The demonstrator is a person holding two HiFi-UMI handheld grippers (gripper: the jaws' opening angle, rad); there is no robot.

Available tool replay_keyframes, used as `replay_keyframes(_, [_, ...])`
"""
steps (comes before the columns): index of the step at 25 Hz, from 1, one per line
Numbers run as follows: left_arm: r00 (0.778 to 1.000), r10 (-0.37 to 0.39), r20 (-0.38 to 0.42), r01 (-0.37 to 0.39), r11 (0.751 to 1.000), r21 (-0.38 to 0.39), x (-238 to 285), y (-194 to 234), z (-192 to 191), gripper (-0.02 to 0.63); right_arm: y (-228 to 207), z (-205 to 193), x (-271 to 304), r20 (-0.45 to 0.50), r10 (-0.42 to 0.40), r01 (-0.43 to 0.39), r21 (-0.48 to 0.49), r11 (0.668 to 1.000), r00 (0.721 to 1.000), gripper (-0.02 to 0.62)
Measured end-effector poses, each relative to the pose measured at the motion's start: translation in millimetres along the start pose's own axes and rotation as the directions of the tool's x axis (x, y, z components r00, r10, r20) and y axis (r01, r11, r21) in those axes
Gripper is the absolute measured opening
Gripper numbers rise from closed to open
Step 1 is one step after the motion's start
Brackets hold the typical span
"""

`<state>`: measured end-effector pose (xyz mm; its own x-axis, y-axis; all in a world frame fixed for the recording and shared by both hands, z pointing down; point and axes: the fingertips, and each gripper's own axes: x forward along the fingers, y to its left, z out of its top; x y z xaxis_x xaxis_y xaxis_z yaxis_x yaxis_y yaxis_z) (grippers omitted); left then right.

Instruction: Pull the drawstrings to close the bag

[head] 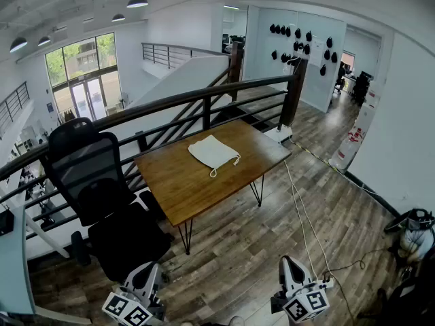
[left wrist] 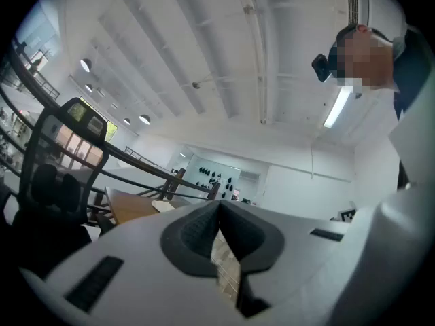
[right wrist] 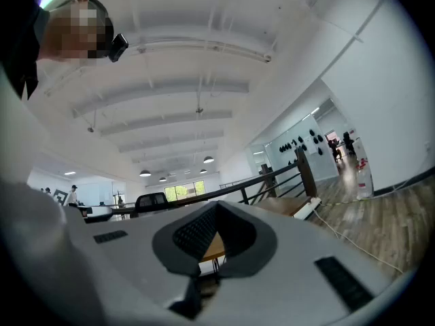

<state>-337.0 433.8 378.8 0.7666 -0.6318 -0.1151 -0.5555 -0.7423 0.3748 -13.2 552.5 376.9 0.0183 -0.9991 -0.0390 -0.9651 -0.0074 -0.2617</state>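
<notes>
- Near the middle of the head view, the bag [head: 213, 152] lies flat on the wooden table [head: 175, 185], with its drawstrings [head: 225, 167] trailing toward the table's near edge.
- Your left gripper [head: 151, 270] sits at the lower left of the frame, well apart from the bag, clenched pad to pad.
- Your right gripper [head: 289, 261], at the lower right, is clenched the same way.
- A black office chair [head: 95, 189] stands left of the table.

bright daylight, fisheye edges, blurred claws
</notes>
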Motion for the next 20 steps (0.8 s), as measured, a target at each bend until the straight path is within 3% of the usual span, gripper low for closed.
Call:
replay_keyframes(10, [1.0,0.024,-0.005,-0.025,1.0,-0.005,6,-1,-3,0.012,4,-7,5,-0.016,0.032,-0.031,0.018,0.999,0.999,-0.008])
replay_keyframes(15, [0.998,0.066,-0.013,-0.066,0.997,0.03,7,2,-10,0.012,-4,-10,6,0.002,0.001,-0.002,0.094,0.996,1.0,-0.006])
replay_keyframes(20, [0.998,0.057,-0.023,-0.056,0.998,0.036,13,0,-16,0.012,-6,-18,10,-0.023,-0.013,0.015,0.064,0.998,1.0,-0.006])
